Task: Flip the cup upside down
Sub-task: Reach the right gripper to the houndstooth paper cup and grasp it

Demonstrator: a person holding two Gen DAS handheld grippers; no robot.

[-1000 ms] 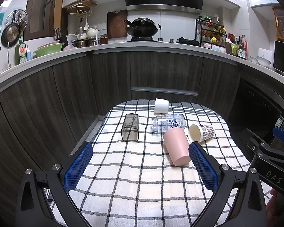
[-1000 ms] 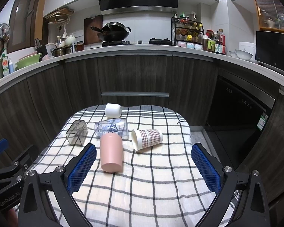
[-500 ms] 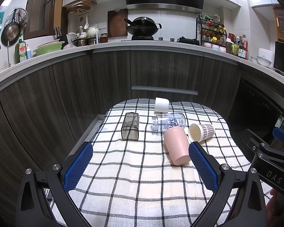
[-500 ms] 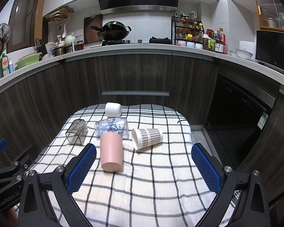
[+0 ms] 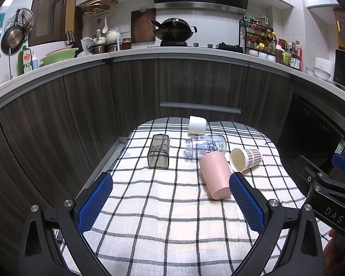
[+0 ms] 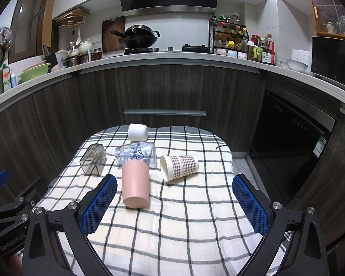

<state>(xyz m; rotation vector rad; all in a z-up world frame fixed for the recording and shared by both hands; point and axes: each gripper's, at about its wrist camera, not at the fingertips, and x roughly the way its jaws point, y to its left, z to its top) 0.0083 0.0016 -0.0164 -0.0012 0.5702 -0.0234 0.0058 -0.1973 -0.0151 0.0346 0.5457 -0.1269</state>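
Note:
Several cups lie on their sides on a checked cloth (image 5: 163,211) (image 6: 195,225): a pink cup (image 5: 215,177) (image 6: 135,186), a plaid paper cup (image 5: 246,158) (image 6: 179,168), a clear printed glass (image 5: 205,147) (image 6: 136,153), a smoky square cup (image 5: 158,153) (image 6: 93,159) and a white cup (image 5: 196,125) (image 6: 138,132). My left gripper (image 5: 171,197) is open and empty, short of the cups. My right gripper (image 6: 172,197) is open and empty, with the pink cup just inside its left finger.
The clothed table is small, with dark cabinets (image 5: 195,85) close behind and to the left. A black oven front (image 6: 287,142) stands to the right. The counter above holds a wok (image 5: 174,31), bottles and bowls.

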